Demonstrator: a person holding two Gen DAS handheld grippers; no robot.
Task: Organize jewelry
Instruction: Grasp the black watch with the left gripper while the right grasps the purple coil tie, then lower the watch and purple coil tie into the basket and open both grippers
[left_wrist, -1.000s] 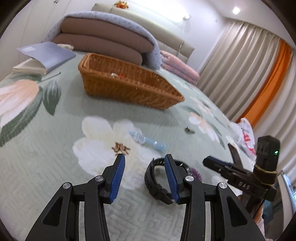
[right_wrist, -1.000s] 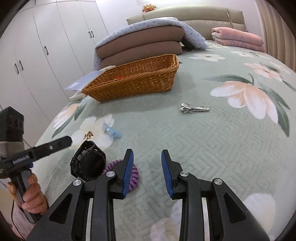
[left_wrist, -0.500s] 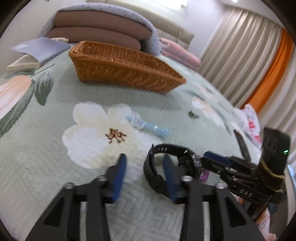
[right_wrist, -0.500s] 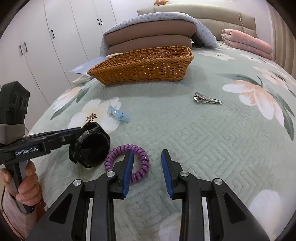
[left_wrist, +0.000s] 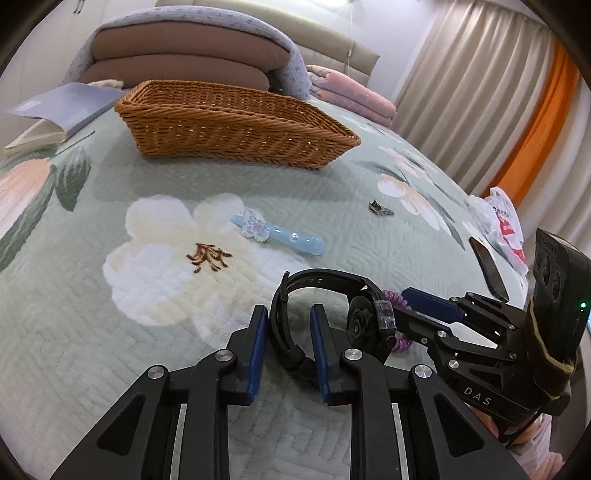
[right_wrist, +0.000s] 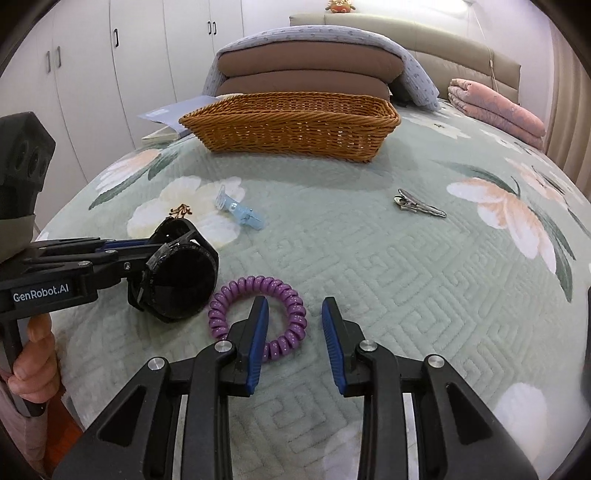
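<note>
A black watch (left_wrist: 365, 325) stands on its strap on the green floral bedspread. My left gripper (left_wrist: 288, 309) straddles one side of the strap loop. Its jaws are closing, with a small gap still showing beside the strap. From the right wrist view the watch (right_wrist: 181, 277) faces the camera at the tip of the left gripper (right_wrist: 147, 254). A purple coil hair tie (right_wrist: 236, 288) lies beside it. My right gripper (right_wrist: 294, 301) hovers over it, open, one finger above the ring's middle and the ring's right side between the pads. The wicker basket (left_wrist: 229, 133) sits further back.
A blue hair clip (left_wrist: 280, 236) and a silver clip (left_wrist: 380, 208) lie loose on the bedspread. A book (left_wrist: 62, 107), stacked pillows (left_wrist: 184, 62) and a folded pink blanket (left_wrist: 351, 92) are behind the basket. A dark phone (left_wrist: 487, 266) and a plastic bag (left_wrist: 502, 225) lie near the bed's right edge.
My left gripper moved onto the watch and its jaws narrowed around the strap. My right gripper moved forward over the purple hair tie. Both wrists rolled a little.
</note>
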